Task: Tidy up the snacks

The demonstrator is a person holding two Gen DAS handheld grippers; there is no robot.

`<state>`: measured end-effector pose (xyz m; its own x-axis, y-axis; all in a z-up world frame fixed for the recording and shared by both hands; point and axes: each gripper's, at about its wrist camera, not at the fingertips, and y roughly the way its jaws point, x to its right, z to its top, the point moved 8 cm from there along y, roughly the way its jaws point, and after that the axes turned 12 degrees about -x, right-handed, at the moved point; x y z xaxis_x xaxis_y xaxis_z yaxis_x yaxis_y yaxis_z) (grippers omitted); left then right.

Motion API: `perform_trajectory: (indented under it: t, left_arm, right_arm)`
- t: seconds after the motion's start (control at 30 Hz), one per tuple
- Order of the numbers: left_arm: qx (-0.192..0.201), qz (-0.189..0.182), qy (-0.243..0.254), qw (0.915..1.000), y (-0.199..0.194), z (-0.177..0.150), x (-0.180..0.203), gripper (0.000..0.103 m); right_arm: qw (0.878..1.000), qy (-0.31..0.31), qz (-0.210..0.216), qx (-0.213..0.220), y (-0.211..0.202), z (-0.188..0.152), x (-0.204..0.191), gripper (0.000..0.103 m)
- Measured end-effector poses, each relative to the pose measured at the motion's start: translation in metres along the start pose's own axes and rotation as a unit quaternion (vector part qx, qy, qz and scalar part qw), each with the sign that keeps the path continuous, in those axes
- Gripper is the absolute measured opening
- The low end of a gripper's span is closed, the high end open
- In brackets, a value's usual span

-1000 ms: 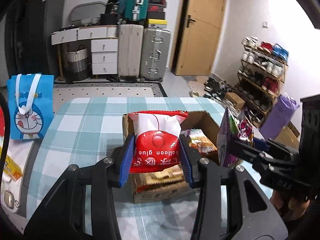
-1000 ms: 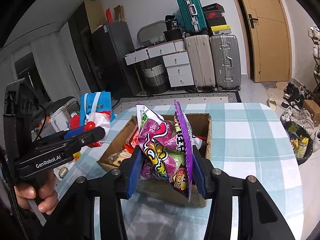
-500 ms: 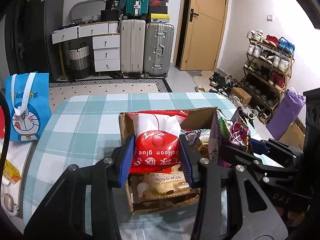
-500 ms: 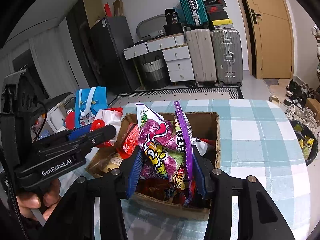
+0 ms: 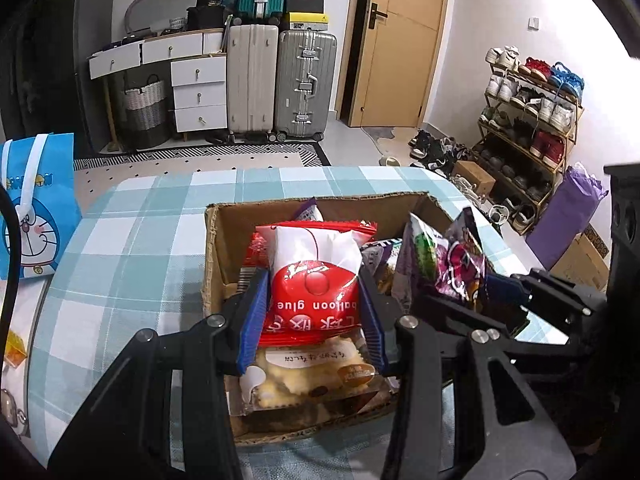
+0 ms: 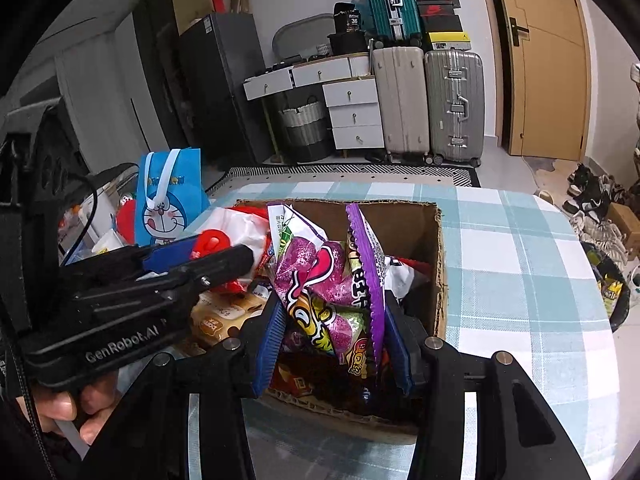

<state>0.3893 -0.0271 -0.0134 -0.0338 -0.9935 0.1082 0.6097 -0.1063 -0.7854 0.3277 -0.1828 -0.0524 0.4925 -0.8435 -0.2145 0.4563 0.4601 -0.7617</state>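
An open cardboard box point(image 5: 218, 248) point(image 6: 439, 264) sits on the checked tablecloth, with several snack packets inside. My left gripper point(image 5: 314, 304) is shut on a red and white packet point(image 5: 316, 276) printed "balloon glue", held just over the box's near left part above a pale pastry pack point(image 5: 304, 376). My right gripper point(image 6: 332, 320) is shut on purple and green snack bags point(image 6: 320, 280), held over the box's near side. In the right wrist view the left gripper point(image 6: 204, 252) reaches in from the left, held by a hand point(image 6: 60, 408).
A blue cartoon gift bag point(image 5: 34, 204) point(image 6: 168, 200) stands at the table's left edge beside other clutter. Suitcases point(image 5: 276, 80), white drawers and a door fill the far wall. A shoe rack point(image 5: 528, 120) and a purple bag point(image 5: 568, 216) stand to the right.
Both grippers have come forward and down over the box with their packets still held. The box now lies right beneath them and shows more of its inside.
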Motion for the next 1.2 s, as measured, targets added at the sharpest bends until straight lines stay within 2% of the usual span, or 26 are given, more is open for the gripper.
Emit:
perform_trajectory:
  t: [0.17, 0.27, 0.33, 0.43, 0.5, 0.6, 0.67, 0.7, 0.8, 0.87, 0.9, 1.03, 1.2]
  left_arm:
    - [-0.003, -0.001, -0.001, 1.0000, 0.008, -0.001, 0.002, 0.040]
    - [-0.003, -0.002, 0.001, 1.0000, 0.012, 0.000, 0.001, 0.040]
    - [-0.004, -0.003, 0.001, 1.0000, 0.014, 0.000, 0.002, 0.040]
    - [-0.004, -0.002, 0.002, 1.0000, 0.016, -0.001, 0.003, 0.041]
    - [-0.003, -0.004, 0.004, 1.0000, 0.016, -0.001, 0.003, 0.046]
    - [0.007, -0.008, 0.011, 0.9999, 0.010, -0.003, 0.004, 0.060]
    - [0.016, -0.007, 0.017, 0.9997, 0.004, -0.004, 0.006, 0.081]
    - [0.020, -0.003, 0.019, 0.9996, 0.000, -0.005, 0.007, 0.085]
    - [0.036, -0.005, 0.027, 0.9990, -0.016, -0.011, 0.011, 0.088]
    - [0.041, -0.001, 0.028, 0.9988, -0.028, -0.015, 0.013, 0.102]
    - [0.049, 0.007, 0.026, 0.9984, -0.033, -0.016, 0.011, 0.102]
    - [0.064, -0.007, 0.019, 0.9977, -0.056, -0.027, 0.006, 0.102]
    - [0.074, -0.004, 0.016, 0.9971, -0.078, -0.047, -0.005, 0.102]
  right_arm:
    - [1.000, 0.000, 0.001, 0.001, 0.000, 0.004, 0.002, 0.048]
    - [1.000, 0.002, 0.002, 0.011, -0.007, 0.007, 0.006, 0.057]
    - [1.000, 0.002, 0.004, 0.017, -0.014, 0.006, 0.007, 0.059]
    - [1.000, 0.001, -0.006, 0.029, -0.026, 0.006, 0.010, 0.069]
    - [0.999, 0.000, -0.009, 0.031, -0.032, 0.004, 0.011, 0.078]
    - [0.999, 0.005, -0.018, 0.038, -0.042, 0.001, 0.017, 0.093]
    - [0.999, 0.011, -0.021, 0.041, -0.048, -0.001, 0.022, 0.099]
    - [0.999, 0.014, -0.021, 0.042, -0.051, -0.003, 0.023, 0.100]
    - [0.998, 0.017, -0.026, 0.047, -0.058, -0.009, 0.026, 0.102]
    - [0.998, 0.018, -0.030, 0.054, -0.065, -0.011, 0.027, 0.102]
    - [0.998, 0.018, -0.030, 0.057, -0.068, -0.013, 0.027, 0.102]
    - [0.997, 0.016, -0.027, 0.070, -0.079, -0.019, 0.024, 0.102]
    - [0.996, 0.011, -0.022, 0.085, -0.090, -0.028, 0.017, 0.102]
